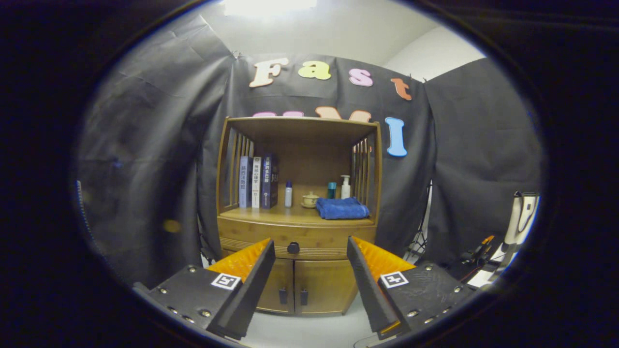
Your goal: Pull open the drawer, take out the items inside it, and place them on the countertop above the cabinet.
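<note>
Ahead of our tool (311, 251), wide and empty: drawer (296, 240) shut.
We judge nothing done; its knob (293, 248) awaits pulling, surface (290, 216) above awaits items.

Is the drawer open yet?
Shut: the drawer front sits flush with the cabinet. The open gripper is short of its knob.

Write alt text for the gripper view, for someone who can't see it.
An open gripper points at a wooden cabinet some way ahead, its closed drawer and dark knob seen between the fingers. On the countertop above sit three books, small bottles, a teacup and a folded blue towel.
</note>
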The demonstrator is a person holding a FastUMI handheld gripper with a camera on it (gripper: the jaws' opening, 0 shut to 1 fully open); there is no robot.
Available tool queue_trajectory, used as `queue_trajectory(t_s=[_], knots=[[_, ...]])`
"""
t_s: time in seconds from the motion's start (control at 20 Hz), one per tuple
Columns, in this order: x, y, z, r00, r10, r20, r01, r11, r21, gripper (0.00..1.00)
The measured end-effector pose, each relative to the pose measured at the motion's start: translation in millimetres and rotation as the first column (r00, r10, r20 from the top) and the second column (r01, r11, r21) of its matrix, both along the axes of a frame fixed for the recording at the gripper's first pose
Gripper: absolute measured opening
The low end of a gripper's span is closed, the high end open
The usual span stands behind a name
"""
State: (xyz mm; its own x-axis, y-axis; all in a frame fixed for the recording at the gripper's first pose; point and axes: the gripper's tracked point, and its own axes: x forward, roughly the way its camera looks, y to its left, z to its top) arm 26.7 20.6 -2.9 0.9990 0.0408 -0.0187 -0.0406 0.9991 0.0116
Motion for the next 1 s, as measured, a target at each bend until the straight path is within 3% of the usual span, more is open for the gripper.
queue_trajectory(t_s=[0.5, 0.85, 0.9, 1.0], knots=[[114, 58, -22, 0.991, 0.09, -0.1, -0.092, 0.996, -0.02, 0.9], [203, 69, -88, 0.981, 0.06, -0.185, -0.05, 0.997, 0.058, 0.9], [212, 62, -99, 0.977, 0.04, -0.207, -0.03, 0.998, 0.05, 0.85], [226, 69, -124, 0.963, 0.078, -0.259, -0.064, 0.996, 0.062, 0.81]])
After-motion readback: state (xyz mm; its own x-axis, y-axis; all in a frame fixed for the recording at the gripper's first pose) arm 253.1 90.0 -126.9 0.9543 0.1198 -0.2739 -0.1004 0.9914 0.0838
